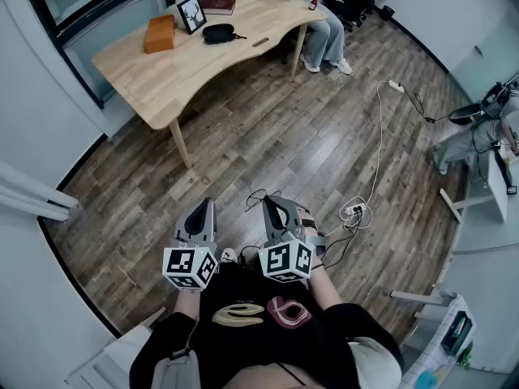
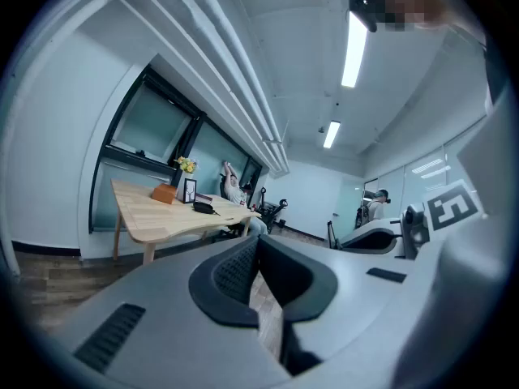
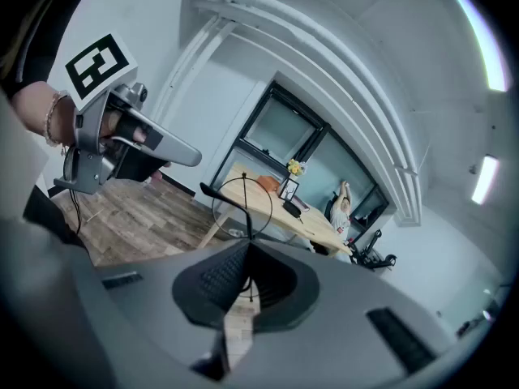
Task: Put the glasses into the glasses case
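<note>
Black thin-wire round-rimmed glasses [image 3: 243, 205] pinched in right gripper [image 3: 246, 248].

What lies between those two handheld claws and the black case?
In the head view, only wood floor and bare tabletop separate the left gripper and right gripper from the glasses case.
</note>
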`<state>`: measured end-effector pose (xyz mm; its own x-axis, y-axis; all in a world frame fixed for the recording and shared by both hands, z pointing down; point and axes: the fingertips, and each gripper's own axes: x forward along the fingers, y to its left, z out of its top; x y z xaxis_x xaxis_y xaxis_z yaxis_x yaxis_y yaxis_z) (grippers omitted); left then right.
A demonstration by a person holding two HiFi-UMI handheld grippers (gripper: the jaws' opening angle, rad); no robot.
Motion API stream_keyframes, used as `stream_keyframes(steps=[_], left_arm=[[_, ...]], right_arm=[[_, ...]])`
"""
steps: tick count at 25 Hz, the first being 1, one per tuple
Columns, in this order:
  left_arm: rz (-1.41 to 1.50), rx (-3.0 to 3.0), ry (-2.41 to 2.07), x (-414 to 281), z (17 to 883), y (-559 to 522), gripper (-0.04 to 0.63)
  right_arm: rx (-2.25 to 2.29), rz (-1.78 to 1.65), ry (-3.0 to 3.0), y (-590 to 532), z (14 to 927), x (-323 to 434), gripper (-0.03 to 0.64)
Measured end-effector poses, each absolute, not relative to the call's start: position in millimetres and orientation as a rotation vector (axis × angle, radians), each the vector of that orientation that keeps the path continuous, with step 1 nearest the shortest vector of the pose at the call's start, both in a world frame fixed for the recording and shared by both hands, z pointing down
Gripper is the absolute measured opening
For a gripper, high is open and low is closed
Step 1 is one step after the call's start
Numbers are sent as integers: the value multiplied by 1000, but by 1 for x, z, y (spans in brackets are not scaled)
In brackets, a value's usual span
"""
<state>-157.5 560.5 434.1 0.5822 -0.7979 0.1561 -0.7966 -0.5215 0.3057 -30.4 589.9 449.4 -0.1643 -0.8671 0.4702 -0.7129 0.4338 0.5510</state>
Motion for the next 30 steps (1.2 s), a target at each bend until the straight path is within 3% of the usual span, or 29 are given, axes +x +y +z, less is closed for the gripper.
stream_keyframes(steps=[18,30], left_arm=[[39,2493,-1302,-180,441,546,18],[67,2432,-1459,-165,451,493,18]], right_arm=[[1390,-258,-1912,581,451,-47,12],[1299,-323,-1992,505,459,-28,12]])
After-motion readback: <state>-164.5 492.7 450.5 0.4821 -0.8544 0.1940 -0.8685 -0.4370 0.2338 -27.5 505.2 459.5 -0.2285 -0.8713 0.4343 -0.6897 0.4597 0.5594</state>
